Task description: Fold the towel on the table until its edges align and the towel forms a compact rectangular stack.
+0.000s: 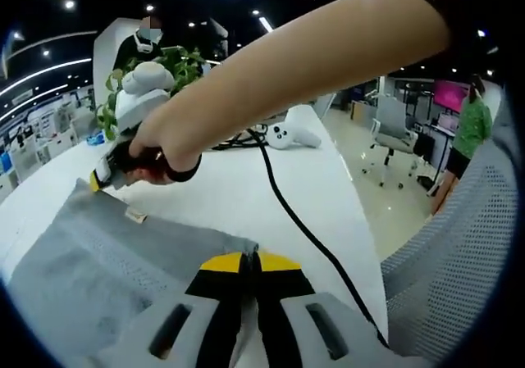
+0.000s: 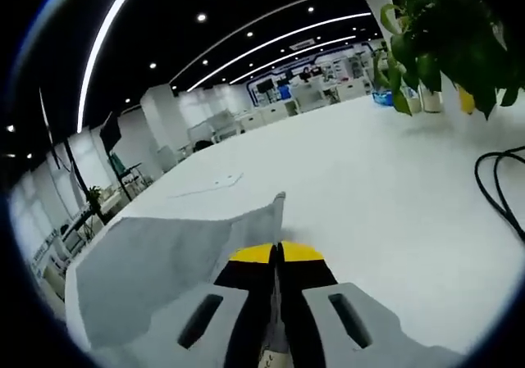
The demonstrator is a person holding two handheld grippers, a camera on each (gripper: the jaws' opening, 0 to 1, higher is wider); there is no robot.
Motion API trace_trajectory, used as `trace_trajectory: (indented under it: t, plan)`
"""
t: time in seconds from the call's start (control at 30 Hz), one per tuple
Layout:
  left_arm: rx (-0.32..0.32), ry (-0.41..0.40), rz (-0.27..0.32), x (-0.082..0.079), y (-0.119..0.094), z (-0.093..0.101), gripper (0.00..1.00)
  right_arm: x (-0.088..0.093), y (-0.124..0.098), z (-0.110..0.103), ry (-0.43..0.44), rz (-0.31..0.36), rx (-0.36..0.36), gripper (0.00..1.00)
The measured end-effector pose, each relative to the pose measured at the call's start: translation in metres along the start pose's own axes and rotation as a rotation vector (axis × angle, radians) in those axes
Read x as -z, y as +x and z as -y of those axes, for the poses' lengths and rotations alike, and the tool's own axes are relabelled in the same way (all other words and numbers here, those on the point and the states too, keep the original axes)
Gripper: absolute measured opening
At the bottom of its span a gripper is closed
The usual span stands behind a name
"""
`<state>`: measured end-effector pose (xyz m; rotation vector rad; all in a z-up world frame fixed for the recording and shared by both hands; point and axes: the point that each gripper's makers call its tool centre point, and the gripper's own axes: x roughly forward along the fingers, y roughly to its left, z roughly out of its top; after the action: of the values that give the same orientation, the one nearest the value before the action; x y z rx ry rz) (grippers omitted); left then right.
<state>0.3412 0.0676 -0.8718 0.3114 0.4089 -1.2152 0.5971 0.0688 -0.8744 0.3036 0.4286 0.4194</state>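
Left gripper view: the left gripper (image 1: 250, 263) has its yellow-tipped jaws pressed together on the near corner of the grey towel (image 1: 98, 261), which lies spread over the white table (image 1: 238, 196). A small tag (image 1: 135, 215) sits on the towel's far edge. Across the cloth, the right gripper (image 1: 100, 179), held in a person's hand (image 1: 160, 151), pinches the towel's far corner; its jaws appear closed on the fabric, with the forearm crossing the view above. A black cable (image 1: 291, 212) runs over the table past a white controller (image 1: 291, 134), a potted plant (image 1: 176, 65) stands behind the hand, and a mesh chair back (image 1: 459, 253) is at the right. Right gripper view: the right gripper (image 2: 276, 255) has its jaws shut with a fold of the towel (image 2: 164, 261) caught between them; the corner rises in a peak just beyond the tips, lifted off the table (image 2: 394, 196), the remainder draping left. A plant (image 2: 443, 32) and a cable loop (image 2: 500, 184) lie at the far right.
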Motion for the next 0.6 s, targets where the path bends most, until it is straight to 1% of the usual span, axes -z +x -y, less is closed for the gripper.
trace_trajectory:
  t: [0.07, 0.17, 0.27, 0.33, 0.43, 0.5, 0.6]
  plan:
    - [-0.01, -0.029, 0.015, -0.006, -0.005, 0.0, 0.04, -0.007, -0.004, -0.007, 0.015, 0.021, -0.009, 0.0]
    - [-0.023, -0.051, 0.036, -0.013, -0.01, 0.002, 0.04, -0.014, -0.008, -0.013, 0.04, 0.043, -0.021, 0.0]
    - [-0.038, -0.055, 0.054, -0.021, -0.016, 0.003, 0.04, -0.024, -0.012, -0.02, 0.064, 0.06, -0.036, 0.0]
    - [-0.037, -0.058, 0.06, -0.024, -0.019, 0.003, 0.04, -0.03, -0.015, -0.028, 0.09, 0.074, -0.06, 0.0]
    - [-0.039, -0.051, 0.073, -0.031, -0.028, 0.002, 0.04, -0.038, -0.018, -0.034, 0.097, 0.09, -0.065, 0.0]
    - [-0.045, -0.05, 0.08, -0.035, -0.035, 0.0, 0.04, -0.043, -0.022, -0.042, 0.104, 0.1, -0.071, 0.0]
    - [-0.061, -0.065, 0.096, -0.041, -0.045, -0.004, 0.04, -0.049, -0.025, -0.05, 0.111, 0.108, -0.078, 0.0]
